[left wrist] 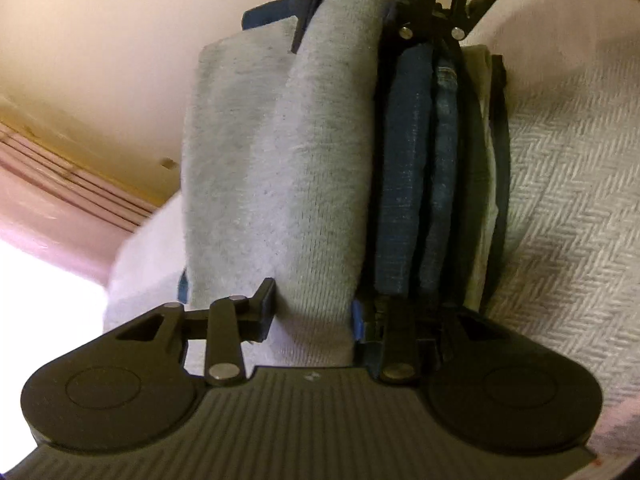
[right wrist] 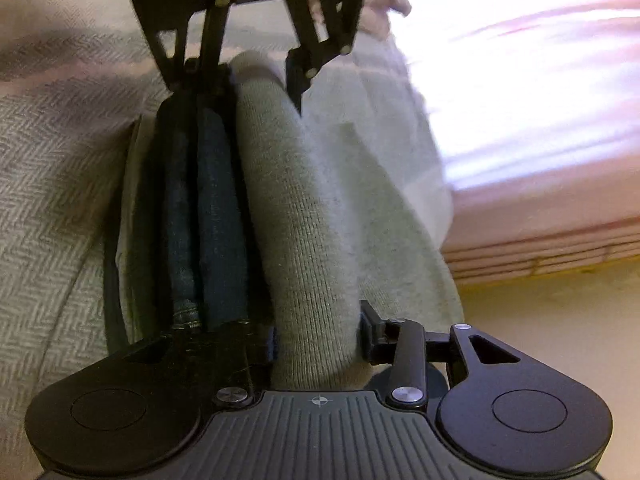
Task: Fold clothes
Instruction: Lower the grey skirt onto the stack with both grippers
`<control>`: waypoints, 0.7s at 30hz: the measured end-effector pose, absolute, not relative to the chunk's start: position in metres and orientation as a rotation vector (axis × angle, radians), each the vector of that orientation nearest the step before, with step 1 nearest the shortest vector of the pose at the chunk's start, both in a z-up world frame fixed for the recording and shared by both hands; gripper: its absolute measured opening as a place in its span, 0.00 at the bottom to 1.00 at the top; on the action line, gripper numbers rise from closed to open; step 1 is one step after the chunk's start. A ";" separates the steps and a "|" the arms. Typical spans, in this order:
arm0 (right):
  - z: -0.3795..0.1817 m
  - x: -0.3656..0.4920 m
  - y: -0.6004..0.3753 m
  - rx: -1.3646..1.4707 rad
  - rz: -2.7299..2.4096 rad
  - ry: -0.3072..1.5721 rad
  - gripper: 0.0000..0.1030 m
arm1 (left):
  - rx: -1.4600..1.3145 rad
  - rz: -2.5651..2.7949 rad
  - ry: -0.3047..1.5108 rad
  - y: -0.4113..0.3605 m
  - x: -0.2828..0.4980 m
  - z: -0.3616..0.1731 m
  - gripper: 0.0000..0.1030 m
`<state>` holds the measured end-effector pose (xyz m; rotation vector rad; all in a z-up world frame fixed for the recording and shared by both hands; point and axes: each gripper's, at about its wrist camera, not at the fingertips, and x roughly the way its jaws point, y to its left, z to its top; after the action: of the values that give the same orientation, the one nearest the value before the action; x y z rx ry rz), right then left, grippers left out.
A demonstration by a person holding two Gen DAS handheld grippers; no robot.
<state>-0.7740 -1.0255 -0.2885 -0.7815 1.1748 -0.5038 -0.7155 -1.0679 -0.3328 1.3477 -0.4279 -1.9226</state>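
Both clamped on opposite ends of folded grey knit garment (left wrist: 280, 168): left gripper (left wrist: 316, 312), right gripper (right wrist: 316, 332). Held beside dark denim stack (right wrist: 208, 208), near herringbone bedspread (right wrist: 52, 184) edge. Risk: fold unrolling or slipping over edge, pinch shallow.

Two grippers: the left gripper (left wrist: 316, 316) and the right gripper (right wrist: 316, 344), facing each other at opposite ends of the pile. One folded grey knit garment (left wrist: 276, 184) on the top. Beside it a stack of folded clothes (left wrist: 436, 184): two blue denim-like layers, one pale greenish layer, at least two dark layers; exact count hard to tell. One herringbone-weave bedcover (left wrist: 568, 208) under everything. One pink mattress edge (right wrist: 552, 248).
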 end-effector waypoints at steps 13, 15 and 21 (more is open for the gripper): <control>-0.280 -0.774 -1.014 -0.830 -0.464 1.145 0.35 | 1.353 -1.863 -0.492 -1.055 -0.713 -0.335 0.30; -0.285 -0.775 -1.014 -0.861 -0.458 1.144 0.36 | 1.371 -1.847 -0.484 -1.052 -0.716 -0.351 0.29; -0.270 -0.769 -1.018 -0.829 -0.485 1.164 0.38 | 1.350 -1.841 -0.479 -1.055 -0.716 -0.349 0.32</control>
<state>-0.7690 -1.0180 -0.2702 -0.8291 1.1640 -0.4847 -0.7157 -1.0548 -0.3488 1.3501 -0.4790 -1.8409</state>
